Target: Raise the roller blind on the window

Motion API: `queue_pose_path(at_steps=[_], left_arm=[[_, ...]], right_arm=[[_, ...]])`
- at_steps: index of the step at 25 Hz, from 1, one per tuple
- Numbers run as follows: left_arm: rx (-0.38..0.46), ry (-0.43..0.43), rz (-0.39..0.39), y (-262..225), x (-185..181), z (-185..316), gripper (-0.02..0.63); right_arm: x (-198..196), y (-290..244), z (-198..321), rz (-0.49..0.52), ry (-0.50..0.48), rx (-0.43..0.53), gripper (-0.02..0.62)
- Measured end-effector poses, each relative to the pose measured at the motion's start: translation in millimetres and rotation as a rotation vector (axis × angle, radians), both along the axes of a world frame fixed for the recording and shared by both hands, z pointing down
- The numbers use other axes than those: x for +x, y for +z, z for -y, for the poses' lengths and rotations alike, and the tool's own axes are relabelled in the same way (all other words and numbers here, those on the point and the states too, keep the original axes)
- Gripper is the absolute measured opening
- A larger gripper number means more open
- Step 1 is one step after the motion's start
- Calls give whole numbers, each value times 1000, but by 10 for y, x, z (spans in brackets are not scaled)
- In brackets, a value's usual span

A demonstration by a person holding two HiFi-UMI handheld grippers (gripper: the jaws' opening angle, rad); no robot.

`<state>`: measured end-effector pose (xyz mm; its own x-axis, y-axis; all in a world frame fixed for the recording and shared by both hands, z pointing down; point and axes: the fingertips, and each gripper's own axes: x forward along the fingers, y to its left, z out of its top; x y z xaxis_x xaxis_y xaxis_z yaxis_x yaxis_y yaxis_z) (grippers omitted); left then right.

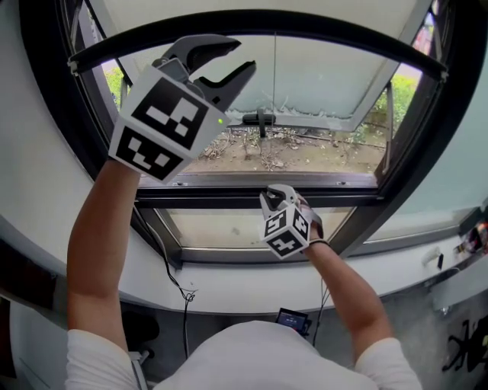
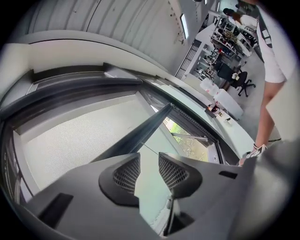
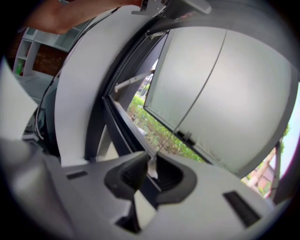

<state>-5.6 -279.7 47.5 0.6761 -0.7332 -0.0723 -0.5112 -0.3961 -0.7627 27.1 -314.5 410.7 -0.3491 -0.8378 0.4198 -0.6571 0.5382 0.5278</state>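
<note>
The roller blind's dark bottom bar (image 1: 305, 21) (image 2: 140, 136) crosses the top of the window, with pale blind fabric (image 2: 70, 145) above it. My left gripper (image 1: 242, 57) (image 2: 149, 161) is raised just under the bar. Its jaws stand apart and hold nothing. A thin pull cord (image 2: 151, 150) runs from the bar past its pads without being pressed. My right gripper (image 1: 276, 196) (image 3: 151, 168) is lower, at the window's dark middle rail (image 1: 229, 199). It is shut on the small white end piece of the pull cord (image 3: 151, 165).
An outward-tilted sash (image 1: 320, 76) with a dark handle (image 1: 259, 119) stands open over stony ground and plants. A black cable (image 1: 171, 274) hangs down the white wall under the sill. A small device (image 1: 293, 320) lies below. Desks and a chair (image 2: 234, 77) stand along the room.
</note>
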Motion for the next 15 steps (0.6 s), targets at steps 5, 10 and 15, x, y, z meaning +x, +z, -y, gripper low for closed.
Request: queue_pose_path(at_steps=[5, 10, 15], left_arm=[[-48, 56, -23, 280, 114, -132, 133], [-153, 127, -140, 561, 161, -220, 133], [-253, 161, -262, 813, 93, -240, 130]], right_arm=[[15, 6, -21, 5, 4, 2, 66], [49, 3, -46, 12, 9, 4, 66], [79, -8, -83, 26, 19, 5, 66]])
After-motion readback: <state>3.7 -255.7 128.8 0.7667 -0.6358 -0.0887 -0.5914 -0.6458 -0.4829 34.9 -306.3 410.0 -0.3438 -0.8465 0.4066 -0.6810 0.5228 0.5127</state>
